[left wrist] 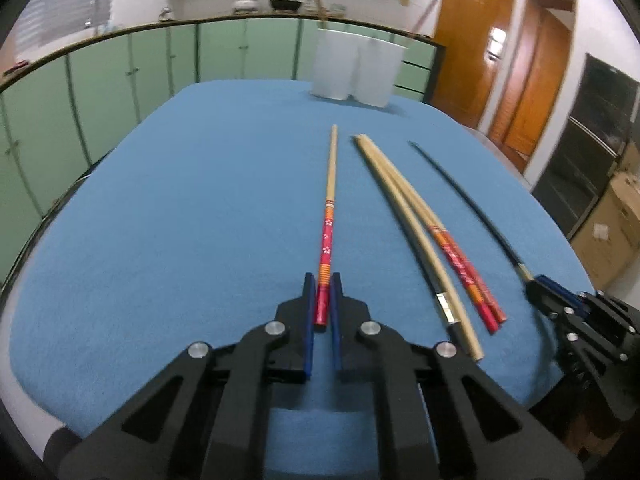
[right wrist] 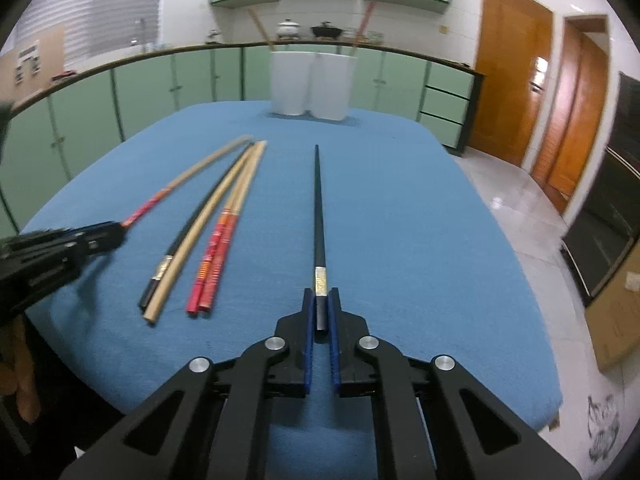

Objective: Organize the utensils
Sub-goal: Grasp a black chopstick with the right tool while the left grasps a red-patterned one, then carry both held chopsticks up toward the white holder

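My left gripper (left wrist: 323, 280) is shut on the red end of a red-and-wood chopstick (left wrist: 329, 208) that points away over the blue table (left wrist: 180, 200). My right gripper (right wrist: 320, 296) is shut on the handle end of a black chopstick (right wrist: 319, 208); it also shows in the left wrist view (left wrist: 556, 292). Between them on the cloth lie a pair of red-handled chopsticks (right wrist: 222, 236), a plain wooden chopstick (right wrist: 188, 248) and another black chopstick (right wrist: 180, 240). Two white holders (right wrist: 308, 82) stand at the table's far edge with chopsticks in them.
Green cabinets (right wrist: 160, 80) with a dark counter line the back wall. Wooden doors (right wrist: 516, 72) and a dark cabinet (right wrist: 616, 200) stand to the right. A cardboard box (left wrist: 612, 232) sits on the floor beside the table.
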